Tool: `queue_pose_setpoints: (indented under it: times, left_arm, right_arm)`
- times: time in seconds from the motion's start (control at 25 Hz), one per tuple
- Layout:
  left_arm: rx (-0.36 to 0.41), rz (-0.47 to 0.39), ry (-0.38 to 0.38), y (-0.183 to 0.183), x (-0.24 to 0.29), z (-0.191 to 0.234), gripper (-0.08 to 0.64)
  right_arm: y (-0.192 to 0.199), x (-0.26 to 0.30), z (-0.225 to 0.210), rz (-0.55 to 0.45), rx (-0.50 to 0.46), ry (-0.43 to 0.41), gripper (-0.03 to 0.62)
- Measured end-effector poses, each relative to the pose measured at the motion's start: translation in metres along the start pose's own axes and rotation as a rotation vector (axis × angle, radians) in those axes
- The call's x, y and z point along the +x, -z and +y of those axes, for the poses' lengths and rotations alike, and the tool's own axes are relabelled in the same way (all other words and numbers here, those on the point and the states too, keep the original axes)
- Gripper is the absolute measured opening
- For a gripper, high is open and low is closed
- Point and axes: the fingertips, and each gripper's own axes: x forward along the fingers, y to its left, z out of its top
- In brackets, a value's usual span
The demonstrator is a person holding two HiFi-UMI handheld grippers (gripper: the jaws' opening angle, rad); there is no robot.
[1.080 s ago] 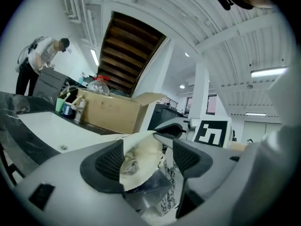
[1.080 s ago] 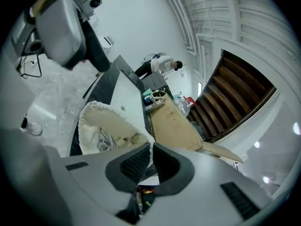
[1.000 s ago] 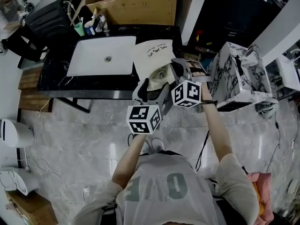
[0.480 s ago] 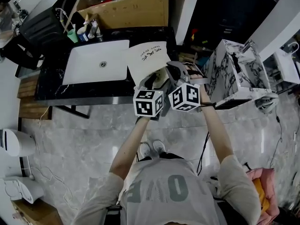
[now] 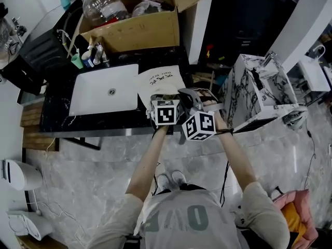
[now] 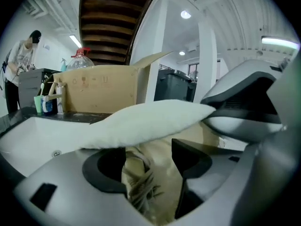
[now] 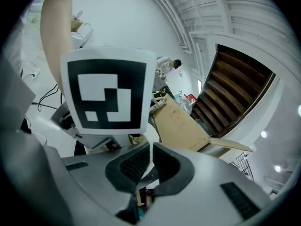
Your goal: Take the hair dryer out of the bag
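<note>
A white cloth bag (image 5: 158, 79) with dark print lies on the black counter (image 5: 54, 110), beside the sink. My right gripper (image 5: 182, 92) is shut on the bag's upper edge and holds the mouth lifted. In the left gripper view that edge is the white flap (image 6: 150, 121), pinched at its right end. My left gripper (image 5: 165, 97) is open at the bag's mouth, and its jaws (image 6: 148, 166) stand apart around the beige, crumpled inside of the bag. I cannot make out the hair dryer itself. In the right gripper view the jaws (image 7: 150, 166) are pressed together on a thin strip.
A white sink (image 5: 106, 87) sits left of the bag. Behind it are bottles (image 5: 88, 56) and an open cardboard box (image 5: 135, 30). A marble-patterned cabinet (image 5: 254, 92) stands at the right. A person (image 6: 23, 60) stands far left at another counter.
My left gripper has moved from below the counter's front edge up to the bag's mouth and stands beside the right gripper. The right gripper has kept its hold on the bag.
</note>
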Motion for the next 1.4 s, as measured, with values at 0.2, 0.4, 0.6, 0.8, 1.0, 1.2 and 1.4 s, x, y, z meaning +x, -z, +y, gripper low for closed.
queue_pose_setpoints:
  times: [0.2,0.4,0.6,0.8,1.0,1.2,1.4]
  left_arm:
    - [-0.014,0.046,-0.021,0.001,0.017,0.005,0.308]
    - [-0.047,0.129,-0.025,0.024,0.034,0.019,0.308]
    - [-0.014,0.209,-0.024,0.04,0.044,0.023,0.308]
    - [-0.033,0.238,-0.018,0.04,0.05,0.025,0.308]
    - [-0.049,0.236,-0.006,0.041,0.049,0.026,0.302]
    - [-0.083,0.247,0.013,0.041,0.049,0.029,0.295]
    - [-0.087,0.277,0.021,0.042,0.042,0.029,0.291]
  right_arm:
    - [0.014,0.006,0.004,-0.003,0.066,-0.027,0.044]
    - [0.022,0.017,0.022,0.011,0.058,-0.073,0.044]
    - [0.03,0.022,0.031,0.008,0.096,-0.097,0.044]
    - [0.034,0.027,0.029,0.01,0.12,-0.086,0.043]
    - [0.032,0.027,0.03,0.004,0.154,-0.087,0.044]
    - [0.028,0.031,0.026,-0.003,0.157,-0.087,0.043]
    - [0.024,0.032,0.021,0.0,0.173,-0.095,0.043]
